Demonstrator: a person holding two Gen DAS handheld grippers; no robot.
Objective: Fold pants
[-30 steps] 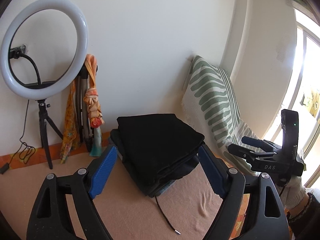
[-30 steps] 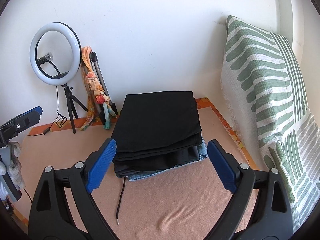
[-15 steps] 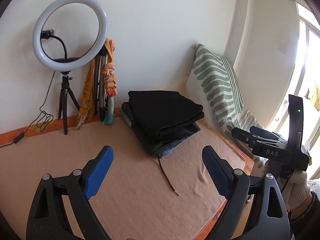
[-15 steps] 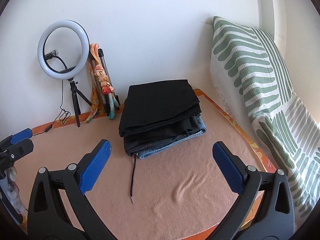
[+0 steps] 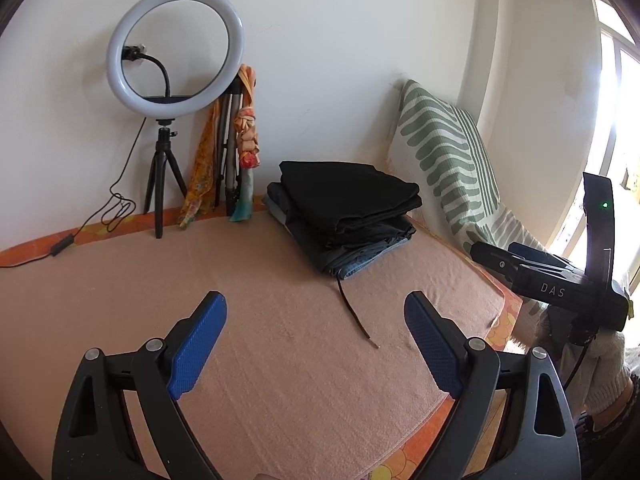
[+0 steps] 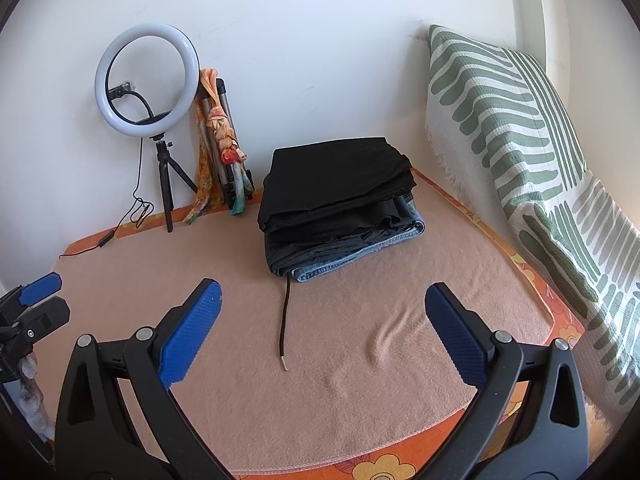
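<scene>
A stack of folded pants [image 5: 348, 208] lies at the back of the peach blanket [image 5: 260, 360]: black pairs on top, blue jeans at the bottom. It also shows in the right wrist view [image 6: 336, 200]. A dark drawstring [image 6: 285, 320] trails from the stack toward me. My left gripper [image 5: 316, 344] is open and empty, well short of the stack. My right gripper [image 6: 320, 336] is open and empty, also back from the stack. The right gripper shows at the right in the left wrist view [image 5: 552, 284]; the left gripper shows at the left edge of the right wrist view [image 6: 32, 312].
A ring light on a tripod [image 5: 172, 80] and a folded tripod with an orange scarf [image 5: 240, 152] stand against the back wall. A green-striped white cushion [image 6: 532, 160] leans along the right. An orange flowered sheet edges the blanket [image 6: 400, 468].
Both grippers have pulled back from the stack, which now looks smaller and farther away. The stack has not moved.
</scene>
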